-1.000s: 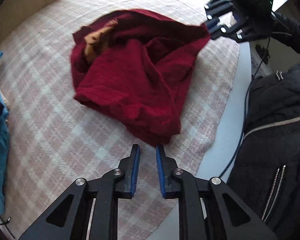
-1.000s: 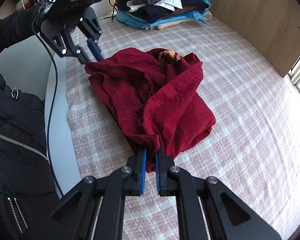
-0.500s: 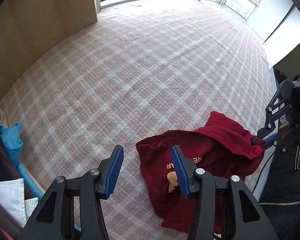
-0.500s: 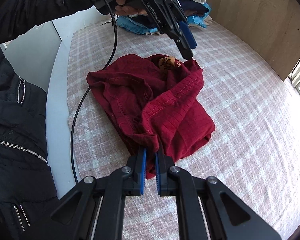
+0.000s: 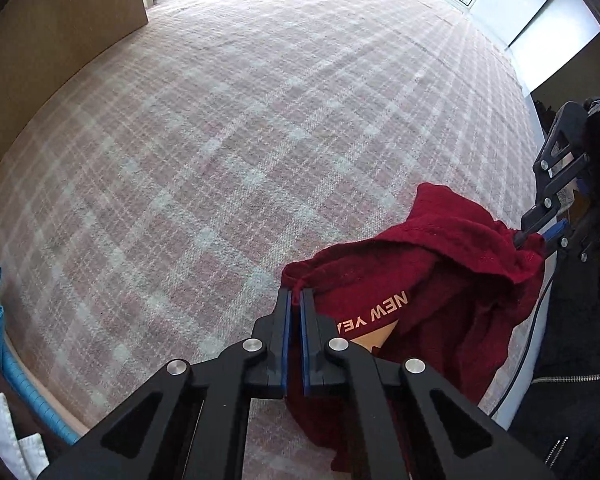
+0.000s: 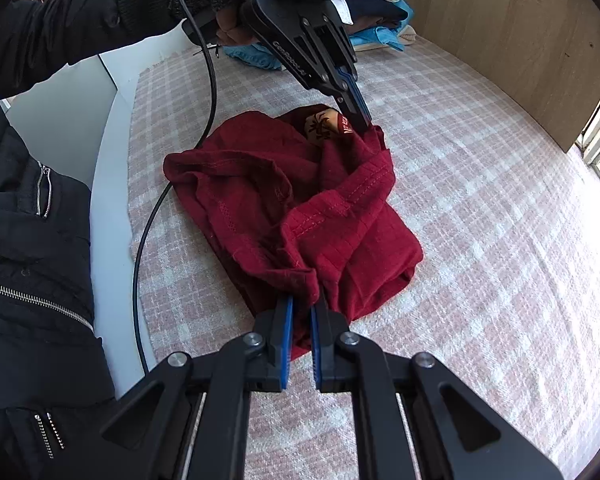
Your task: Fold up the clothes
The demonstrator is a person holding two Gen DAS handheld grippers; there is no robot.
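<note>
Crumpled red shirt (image 6: 300, 208) lies near the bed's near-left edge on the checked cover (image 6: 480, 200), its long axis running roughly from the near corner toward the far stack of folded clothes (image 6: 380, 28). Left gripper (image 5: 294, 300) has just closed its jaws on an edge beside the printed lettering; right gripper (image 6: 302, 308) pinches a bunched hem. Both bites look shallow, possibly one layer only, so lifting apart could let the fabric slip free or stay twisted.
</note>
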